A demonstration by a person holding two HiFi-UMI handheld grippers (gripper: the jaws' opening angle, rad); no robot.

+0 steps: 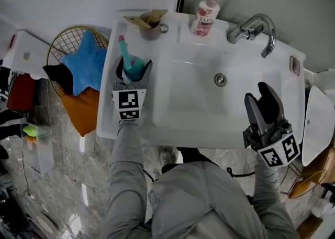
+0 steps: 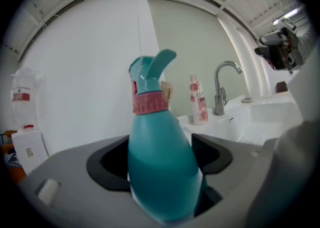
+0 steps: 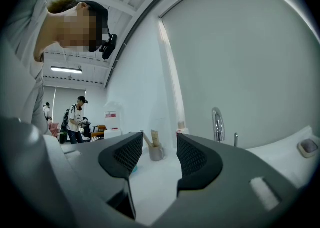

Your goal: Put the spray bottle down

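A teal spray bottle (image 1: 129, 61) with a pink collar and teal trigger stands upright on the left ledge of the white sink (image 1: 125, 130). My left gripper (image 1: 133, 71) is shut on its body. In the left gripper view the spray bottle (image 2: 161, 172) fills the gap between the two dark pads (image 2: 214, 157) of the left gripper (image 2: 160, 159). My right gripper (image 1: 265, 96) hovers over the sink's front right, open, with nothing in it. In the right gripper view the right gripper (image 3: 159, 159) shows only bare sink between its jaws.
A chrome faucet (image 1: 256, 31), a pink-labelled bottle (image 1: 204, 17) and a cup of toiletries (image 1: 149, 24) line the back of the sink. The drain (image 1: 220, 79) sits in the basin. A wire basket (image 1: 70, 54) with a blue star-shaped cloth (image 1: 86, 61) stands to the left.
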